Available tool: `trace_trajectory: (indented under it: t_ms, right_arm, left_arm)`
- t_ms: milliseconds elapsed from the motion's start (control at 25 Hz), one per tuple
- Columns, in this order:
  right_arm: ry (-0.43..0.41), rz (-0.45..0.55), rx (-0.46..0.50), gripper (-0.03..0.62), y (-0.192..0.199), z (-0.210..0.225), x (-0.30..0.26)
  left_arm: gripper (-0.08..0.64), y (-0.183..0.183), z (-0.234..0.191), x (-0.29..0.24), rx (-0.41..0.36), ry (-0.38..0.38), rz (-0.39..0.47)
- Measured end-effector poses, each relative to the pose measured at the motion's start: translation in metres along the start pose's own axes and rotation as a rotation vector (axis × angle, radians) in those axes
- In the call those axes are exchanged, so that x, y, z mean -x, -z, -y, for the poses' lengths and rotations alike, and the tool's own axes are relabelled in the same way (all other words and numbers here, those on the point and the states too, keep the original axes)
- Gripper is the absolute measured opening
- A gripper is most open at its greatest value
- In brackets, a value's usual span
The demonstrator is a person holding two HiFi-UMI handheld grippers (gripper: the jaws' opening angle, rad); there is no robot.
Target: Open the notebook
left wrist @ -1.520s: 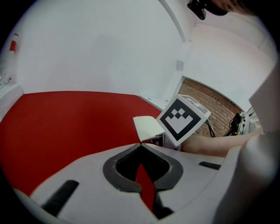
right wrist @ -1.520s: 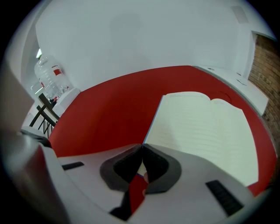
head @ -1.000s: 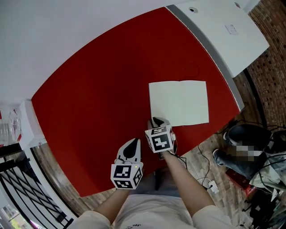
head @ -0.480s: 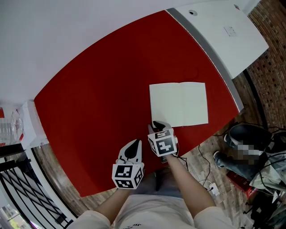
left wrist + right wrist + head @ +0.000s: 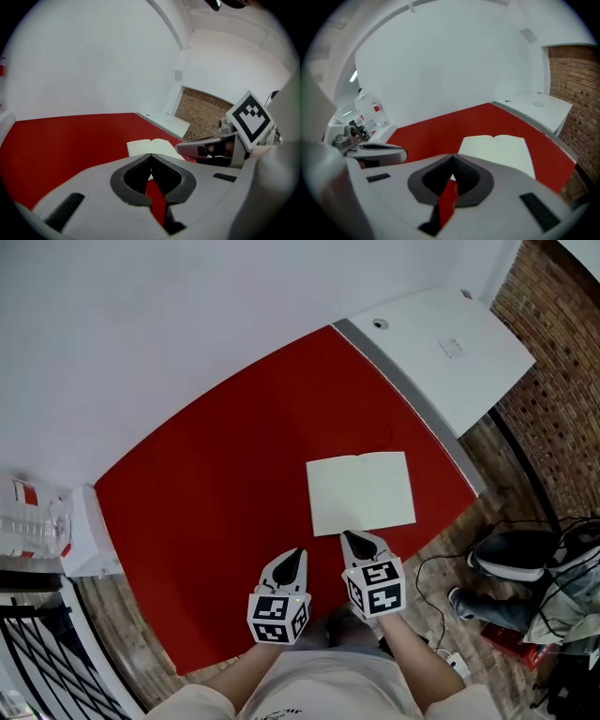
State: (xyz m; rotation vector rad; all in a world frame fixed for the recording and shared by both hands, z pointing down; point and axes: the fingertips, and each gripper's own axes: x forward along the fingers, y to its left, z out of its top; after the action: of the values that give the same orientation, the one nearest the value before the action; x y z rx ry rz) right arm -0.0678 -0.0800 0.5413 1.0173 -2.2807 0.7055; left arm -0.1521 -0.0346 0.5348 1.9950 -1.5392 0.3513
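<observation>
You are holding both grippers side by side over the near edge of the red table (image 5: 206,493). Your left gripper (image 5: 296,555) is showing its jaws pressed together with nothing between them. Your right gripper (image 5: 350,537) has just been closing its jaws, and they are meeting now, also empty. The notebook (image 5: 361,493) is lying open and flat on the table, at 12 o'clock just beyond your right gripper and at 1 o'clock from your left. Neither gripper is holding it.
</observation>
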Motion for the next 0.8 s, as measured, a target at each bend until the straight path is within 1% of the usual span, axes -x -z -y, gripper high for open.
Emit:
trace_trajectory:
  t_ms: [160,280,360,600,720,800]
  right_arm:
    - [0.035,0.075,-0.016,0.006,-0.016,0.003,0.061]
    - [0.069,0.096,-0.034,0.006,-0.013,0.005,0.089]
    - [0.083,0.104,-0.049,0.006,-0.008,0.006,0.103]
    - [0.13,0.161,-0.104,0.006,0.004,0.018,0.136]
    - [0.146,0.19,-0.105,0.006,0.004,0.015,0.145]
    - [0.151,0.205,-0.091,0.006,0.001,0.01,0.146]
  left_arm:
    - [0.008,-0.024,0.028,0.015,-0.025,0.05,0.009]
    - [0.008,-0.031,0.049,0.021,-0.049,0.103,0.015]
    - [0.006,-0.031,0.063,0.022,-0.064,0.122,0.016]
    - [0.006,-0.026,0.1,0.024,-0.087,0.139,0.0]
    - [0.006,-0.024,0.109,0.029,-0.114,0.151,-0.007]
    - [0.006,-0.024,0.108,0.03,-0.125,0.147,-0.008]
